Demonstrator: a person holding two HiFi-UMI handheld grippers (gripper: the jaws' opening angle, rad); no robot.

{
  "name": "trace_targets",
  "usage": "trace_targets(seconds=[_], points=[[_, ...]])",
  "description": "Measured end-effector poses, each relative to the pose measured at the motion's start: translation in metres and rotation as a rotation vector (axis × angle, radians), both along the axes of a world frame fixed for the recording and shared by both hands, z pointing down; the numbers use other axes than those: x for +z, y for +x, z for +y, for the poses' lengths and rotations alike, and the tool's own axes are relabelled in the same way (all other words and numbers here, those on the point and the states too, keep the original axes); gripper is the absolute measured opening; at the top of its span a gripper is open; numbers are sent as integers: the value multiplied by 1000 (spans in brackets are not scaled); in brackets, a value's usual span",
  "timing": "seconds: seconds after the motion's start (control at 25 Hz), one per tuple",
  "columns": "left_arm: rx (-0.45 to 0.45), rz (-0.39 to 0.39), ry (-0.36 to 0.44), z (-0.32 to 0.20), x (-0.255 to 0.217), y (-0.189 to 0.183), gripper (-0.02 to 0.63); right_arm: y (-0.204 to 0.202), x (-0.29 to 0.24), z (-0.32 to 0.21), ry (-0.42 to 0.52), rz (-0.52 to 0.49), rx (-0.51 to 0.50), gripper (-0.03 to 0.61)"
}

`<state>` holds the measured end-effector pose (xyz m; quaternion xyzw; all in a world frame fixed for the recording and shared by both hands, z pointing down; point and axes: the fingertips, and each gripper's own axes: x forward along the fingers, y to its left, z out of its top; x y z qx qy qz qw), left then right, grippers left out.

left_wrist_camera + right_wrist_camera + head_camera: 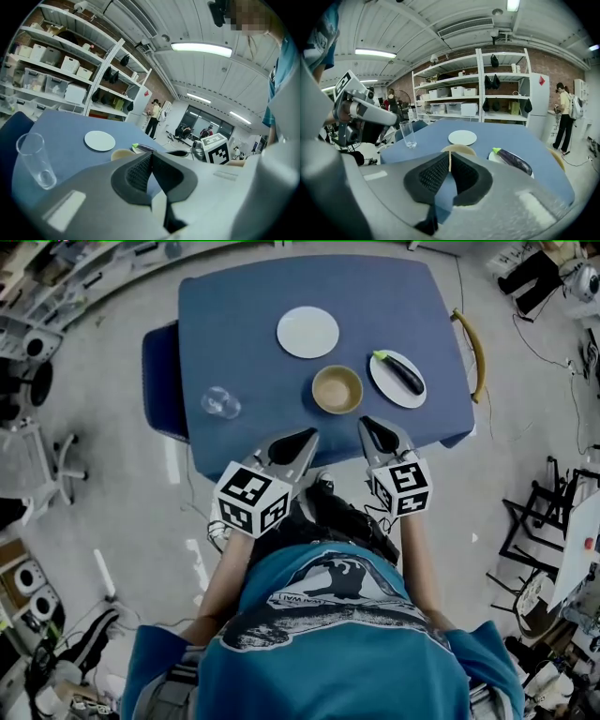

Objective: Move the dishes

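Here, from the head view, we have both grippers held low at the near edge of the blue table (244, 324). The left gripper (298, 442) and the right gripper (378, 435) each point away from us at the dishes. The tan bowl (337, 389) lies just beyond the right gripper's tips and slightly to its left. From the left gripper it sits ahead and off to the right, so we judge the right one nearer. The plate with the eggplant (382, 381) is ahead of the right gripper and a little to its right. The empty white plate (307, 332) lies farther out, and the glass (220, 403) stands ahead-left of the left gripper.

In the left gripper view, our jaws meet at the tips with nothing between them. The bowl's rim (123, 153) peeks out just left of them.

In the right gripper view, the jaws are likewise closed and empty. The bowl (459, 149) shows straight ahead over the tips, and the eggplant (513, 160) has its long axis slanting away to the right.
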<state>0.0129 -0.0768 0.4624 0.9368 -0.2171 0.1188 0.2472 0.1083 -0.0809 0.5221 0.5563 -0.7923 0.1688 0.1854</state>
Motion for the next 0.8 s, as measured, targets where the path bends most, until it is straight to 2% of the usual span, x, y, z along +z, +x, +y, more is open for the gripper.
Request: trace_targets(seconds=[0.2, 0.32, 0.56, 0.8], points=[[6, -4, -7, 26, 1, 34, 14, 26, -4, 9, 16, -59, -11, 3], [-7, -10, -2, 36, 2, 49, 14, 36, -8, 17, 26, -53, -40, 2], [-77, -41, 13, 48, 9, 53, 14, 34, -6, 29, 17, -64, -101, 2], [-127, -55, 12, 57, 16, 51, 14, 28, -1, 36, 7, -32, -177, 2]])
